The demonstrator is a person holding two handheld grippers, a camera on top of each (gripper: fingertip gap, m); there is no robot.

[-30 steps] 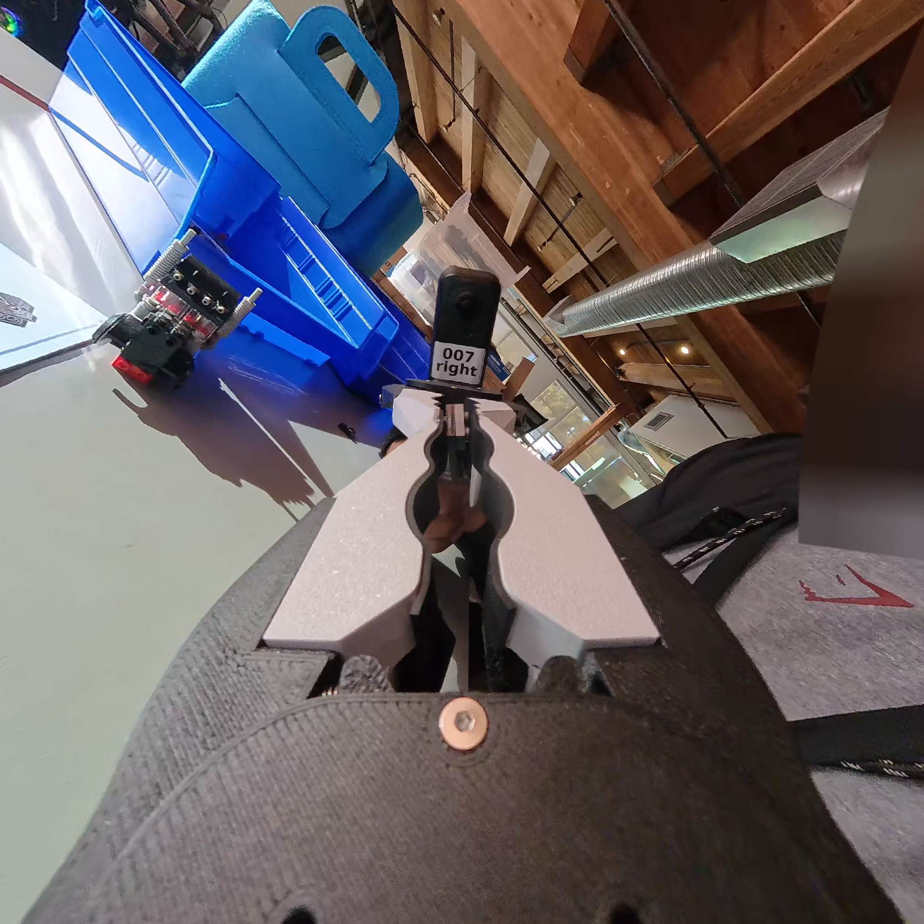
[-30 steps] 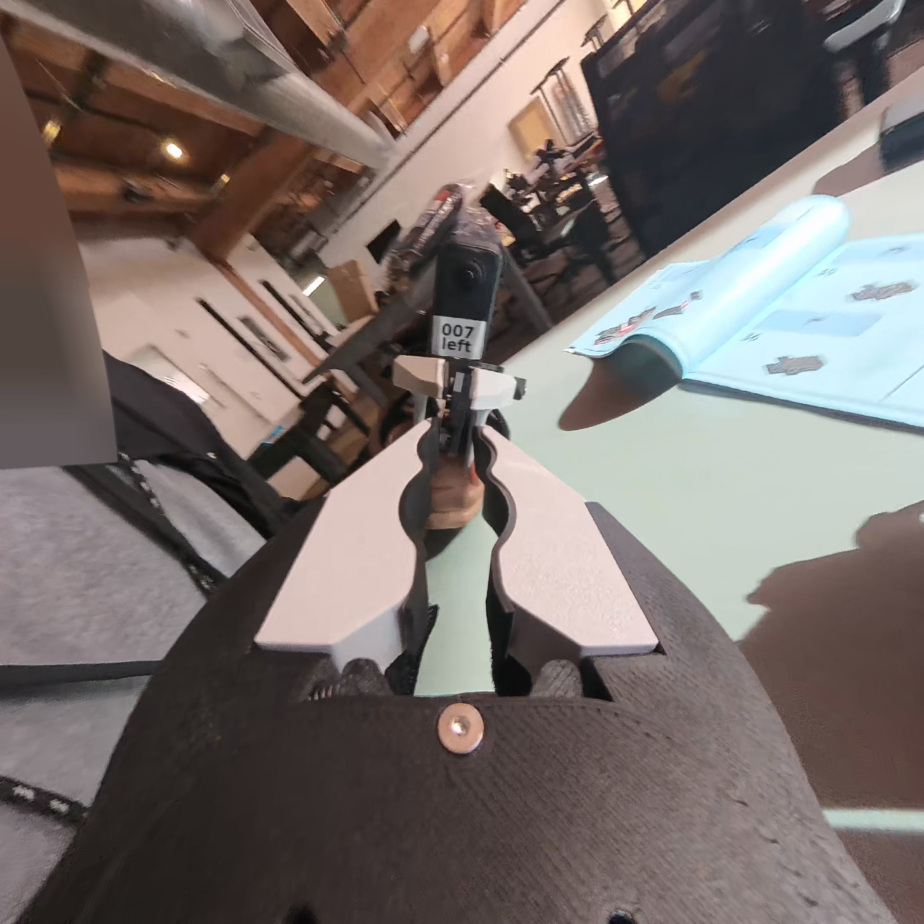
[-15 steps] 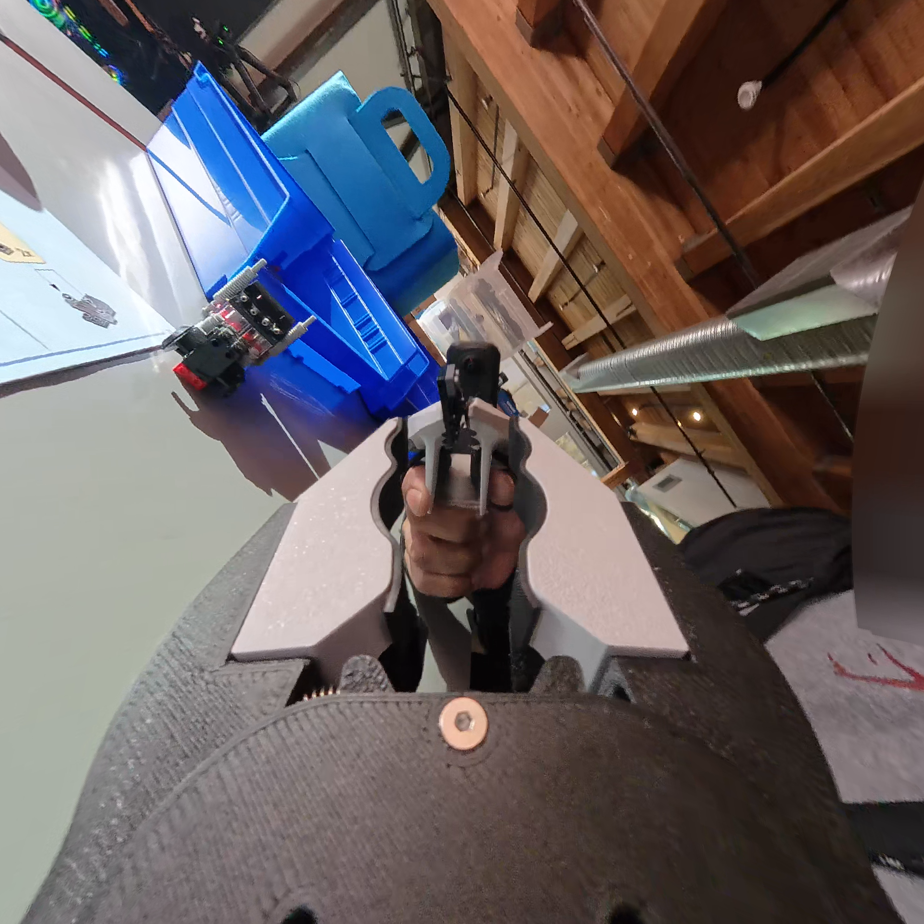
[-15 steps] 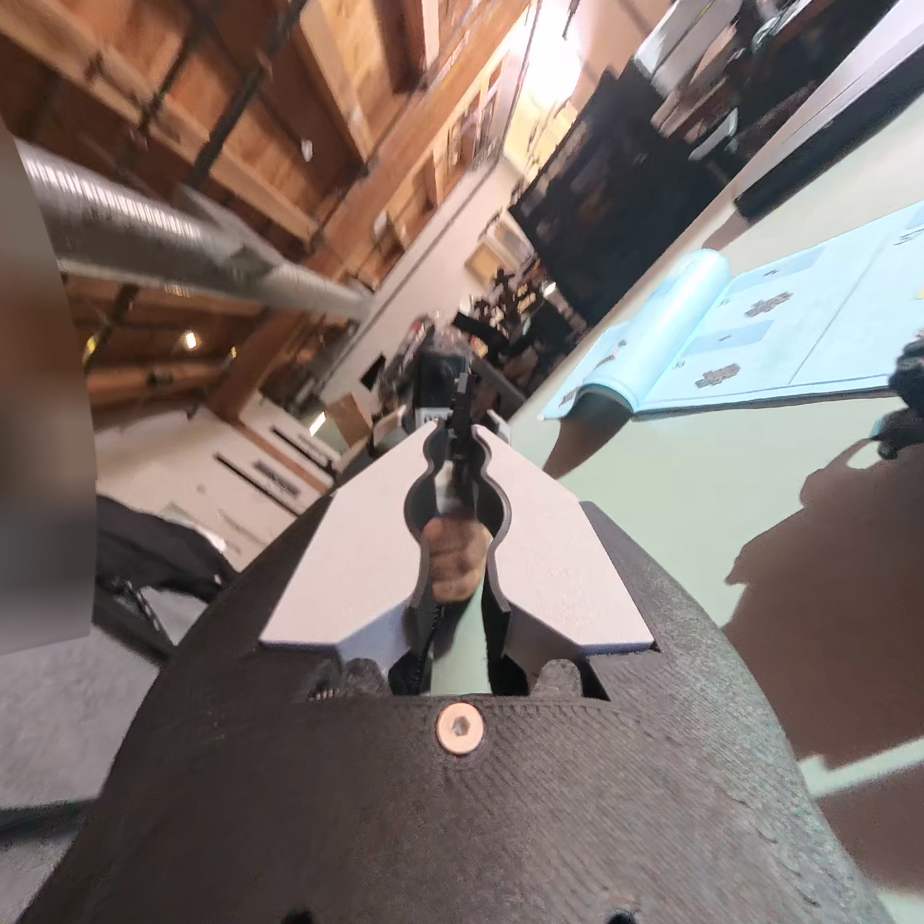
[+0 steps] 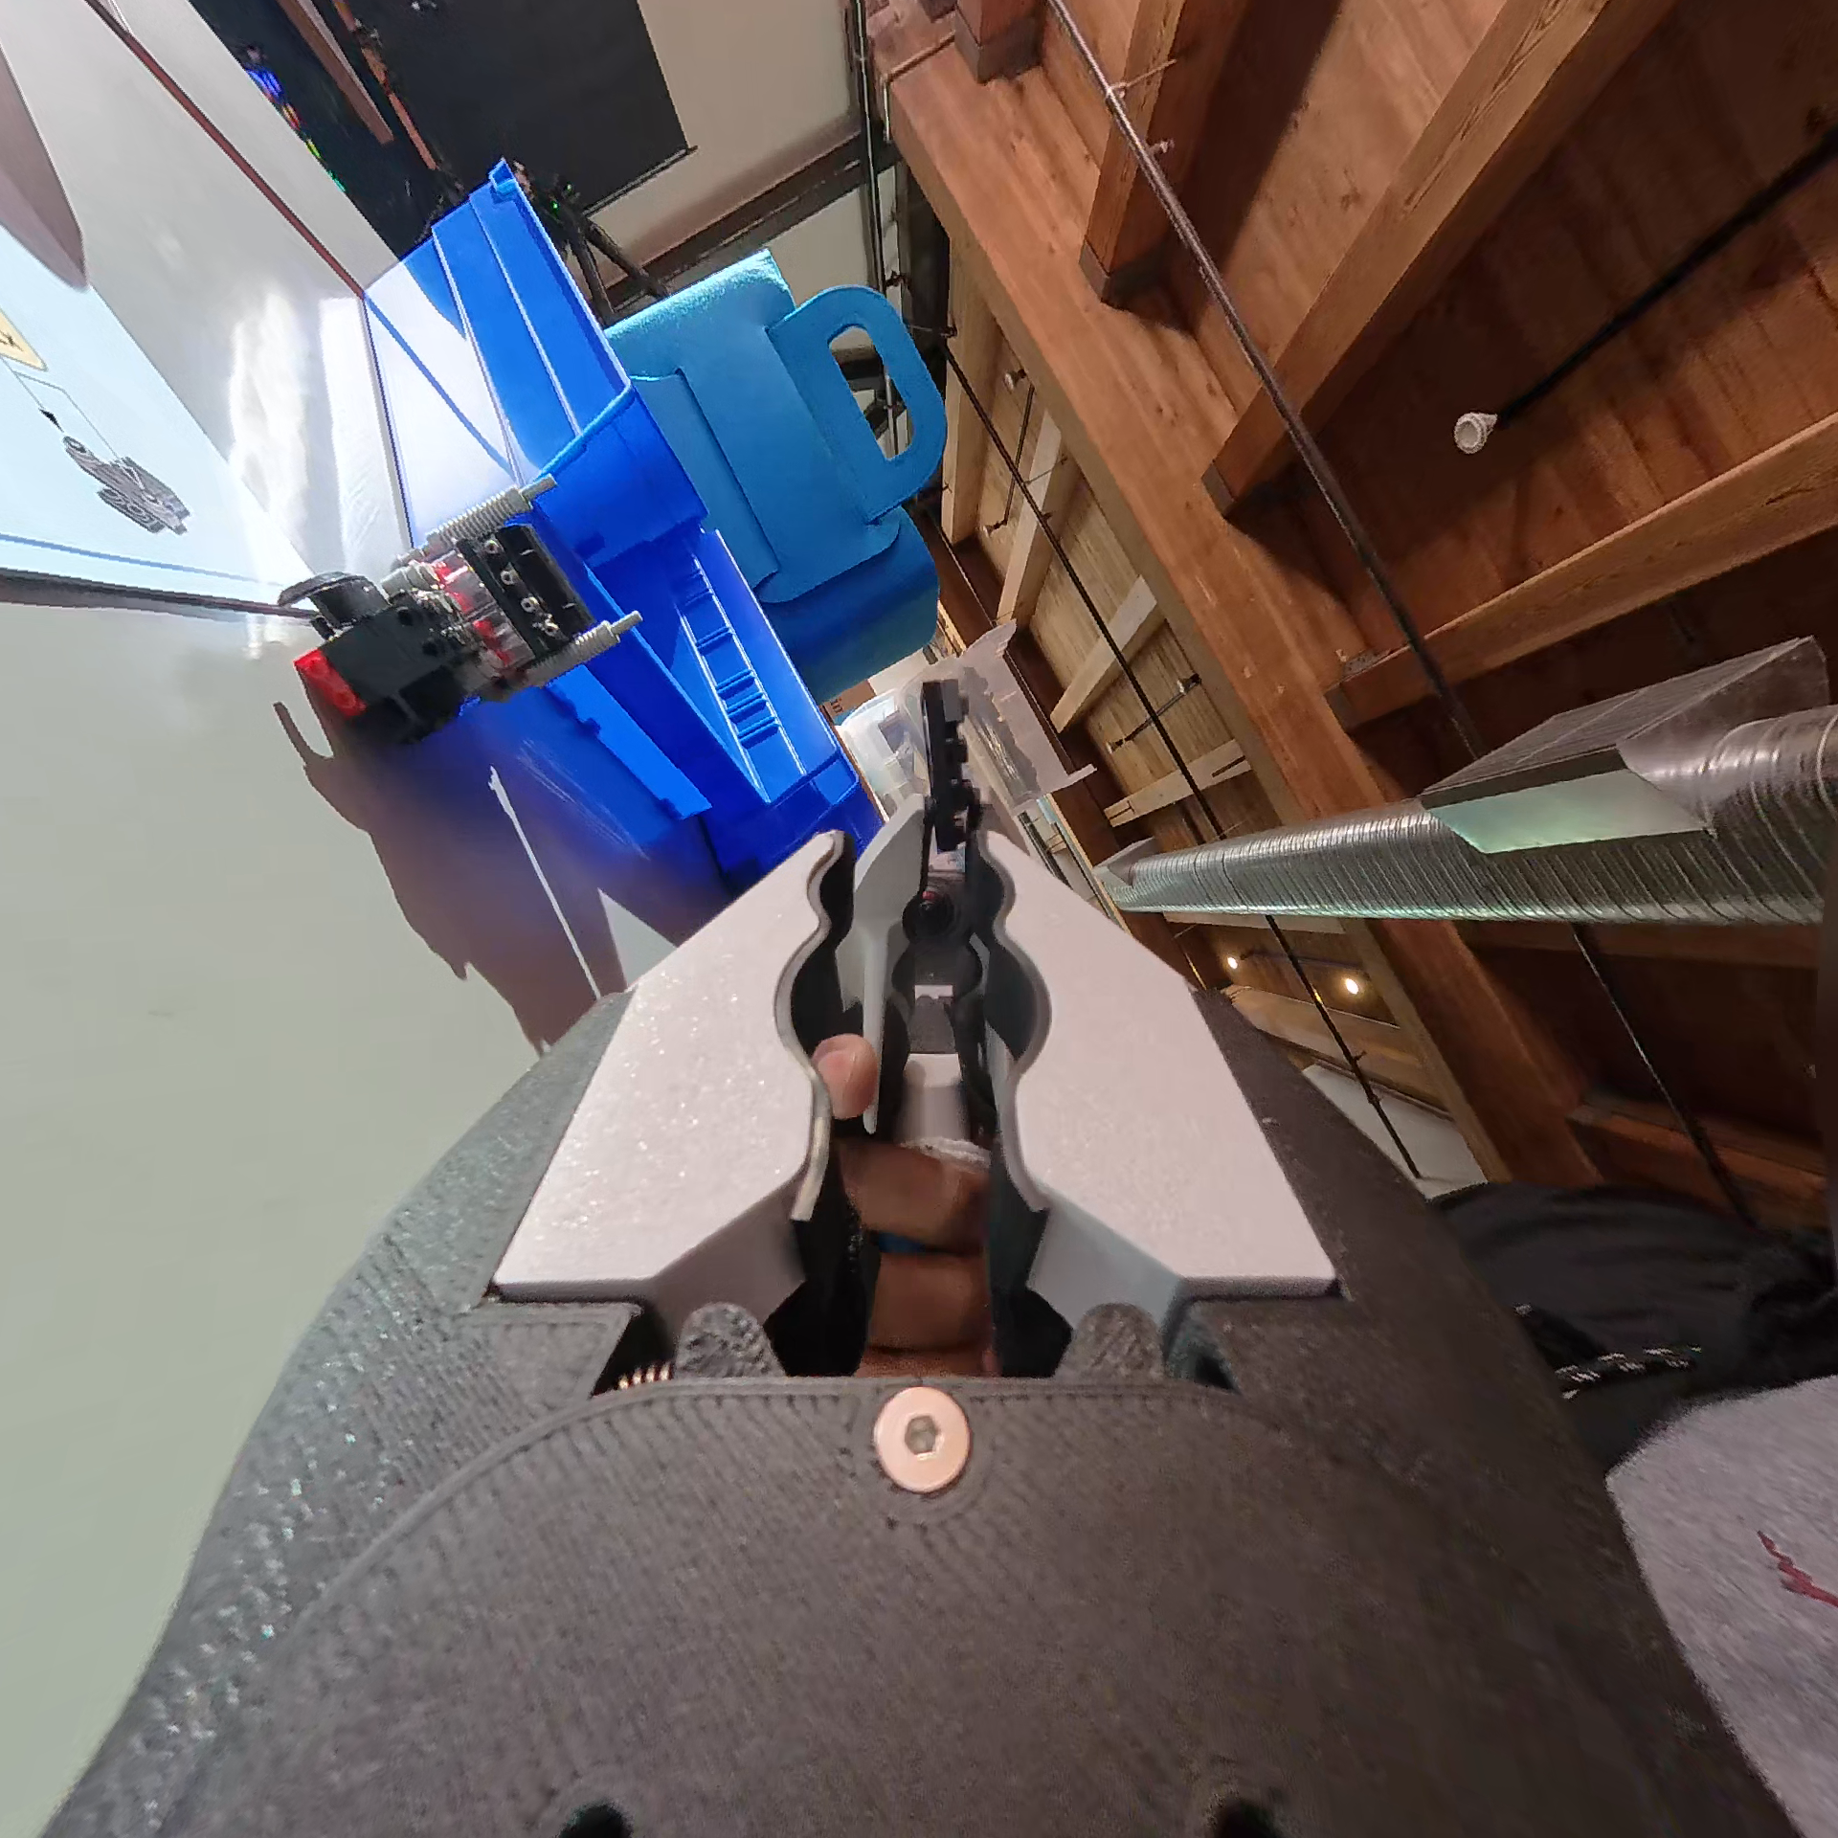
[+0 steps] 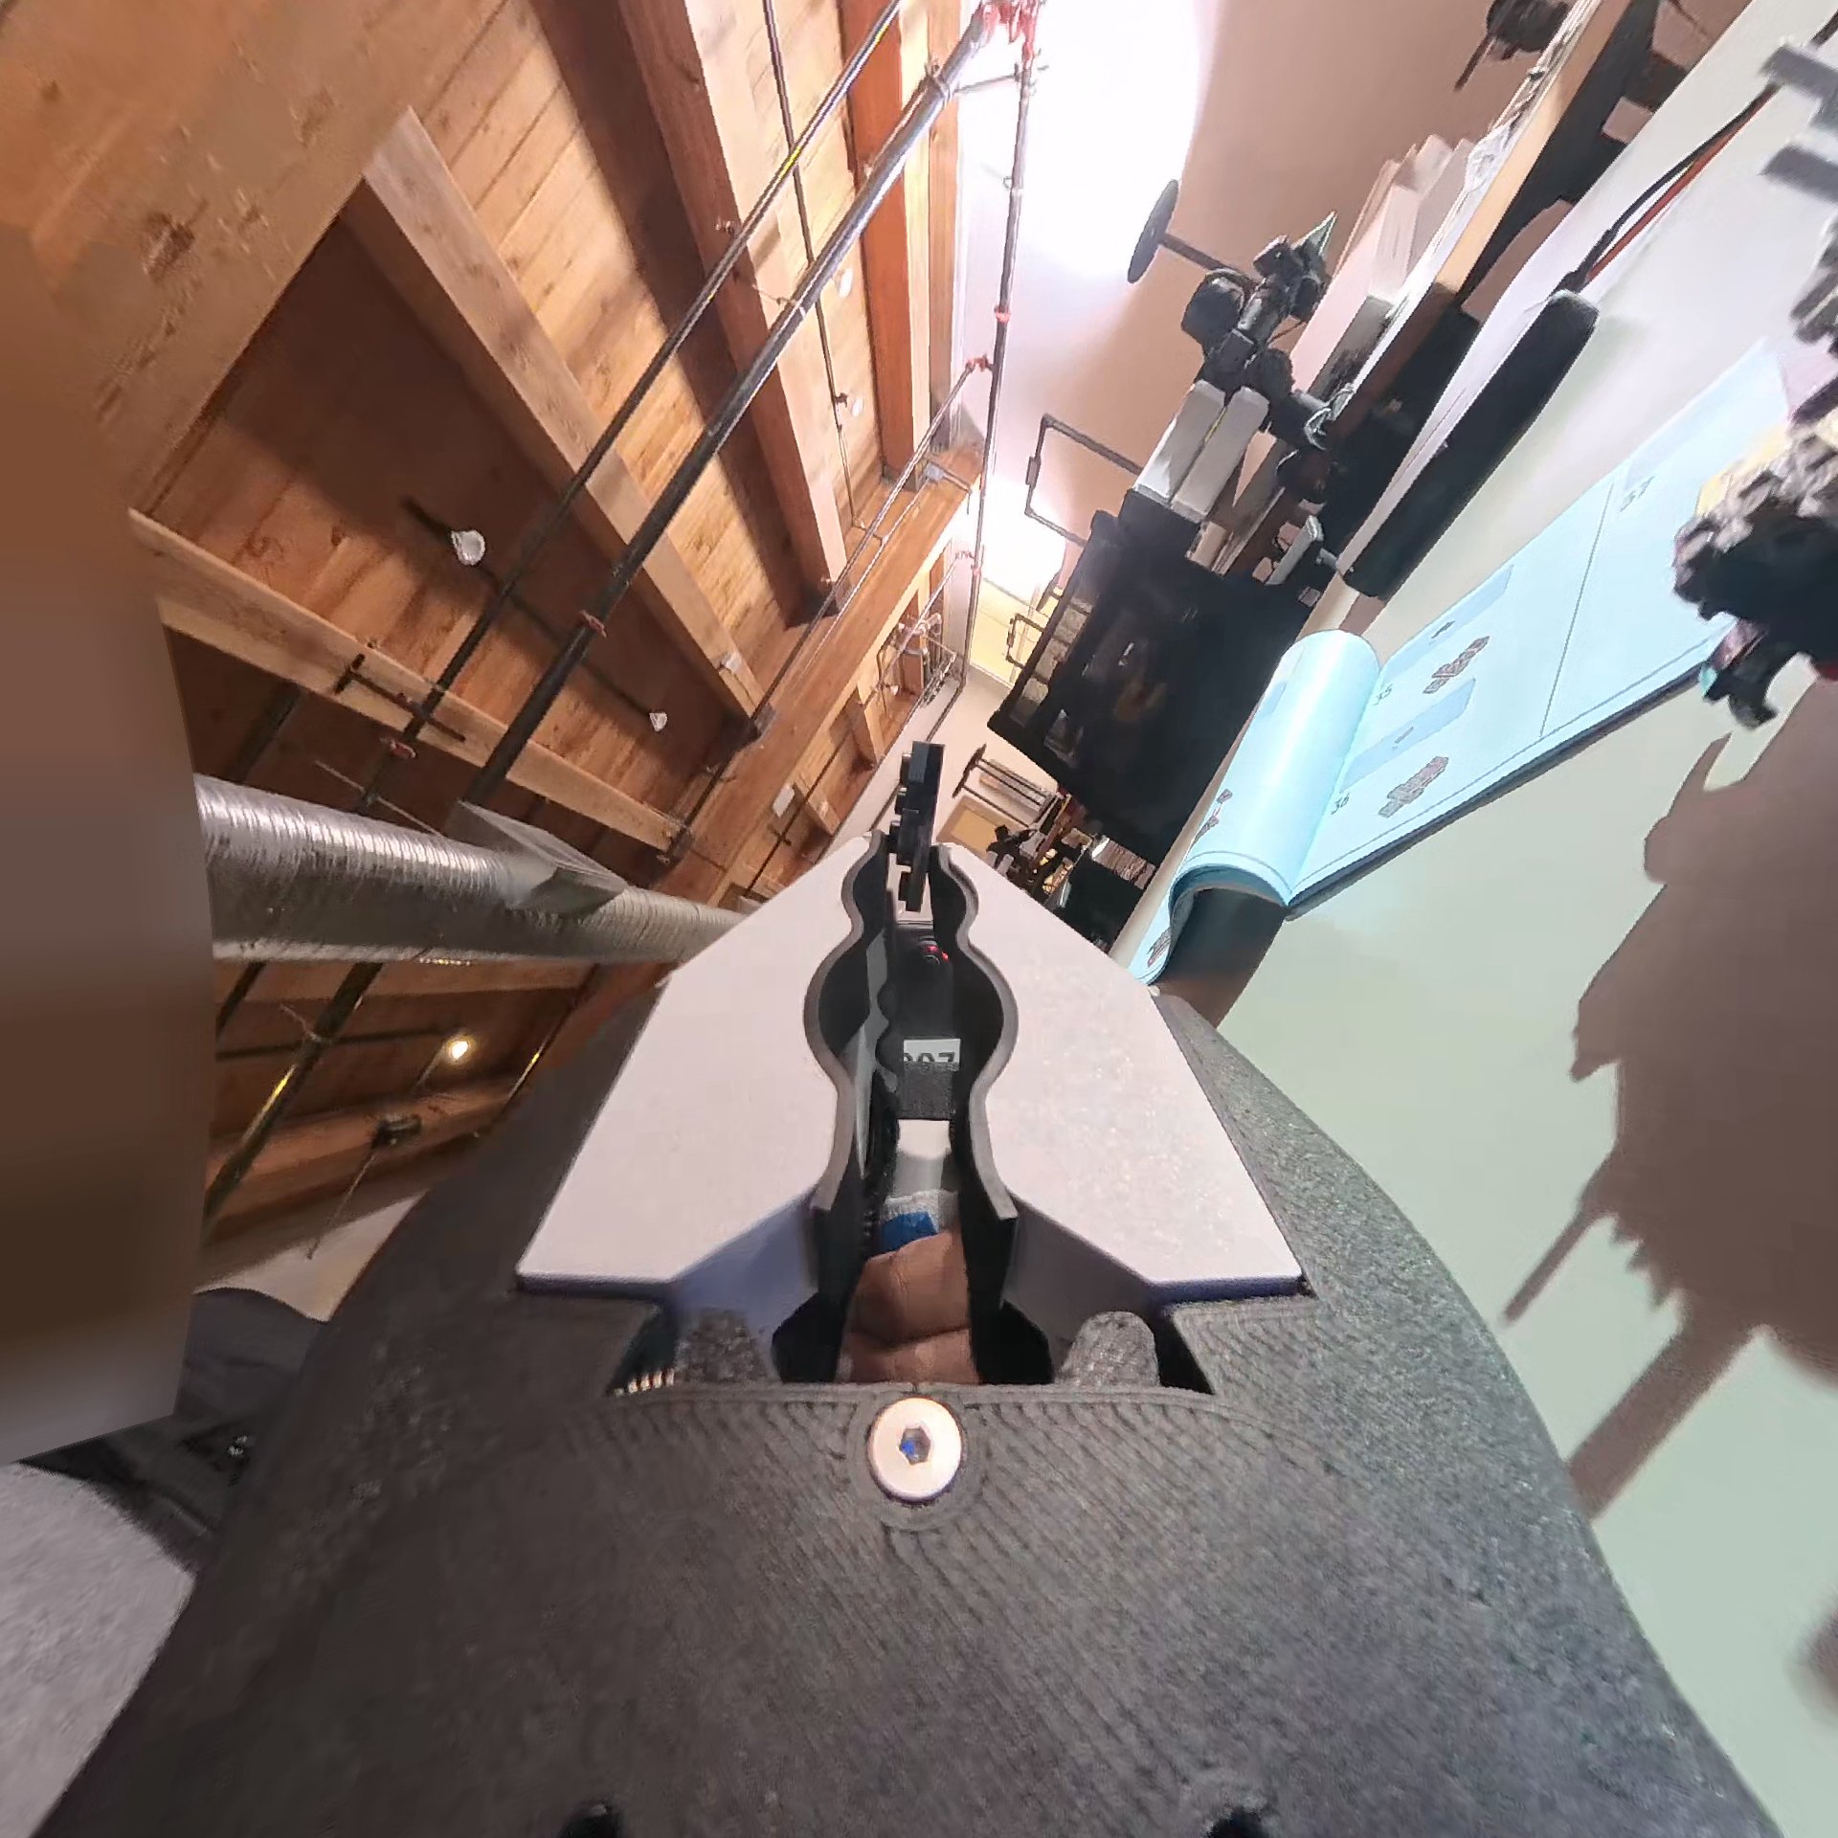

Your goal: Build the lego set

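Both grippers are tilting upward together, each pinching the same small black piece [image 5: 943, 756] at its tips. I'm judging the partly built model [image 5: 453, 617], far left of my left gripper [image 5: 945, 855], is awaiting it.

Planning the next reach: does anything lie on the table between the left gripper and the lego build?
Nothing visible does. Bare table runs from the left gripper to the lego build, which stands beside the blue bin.
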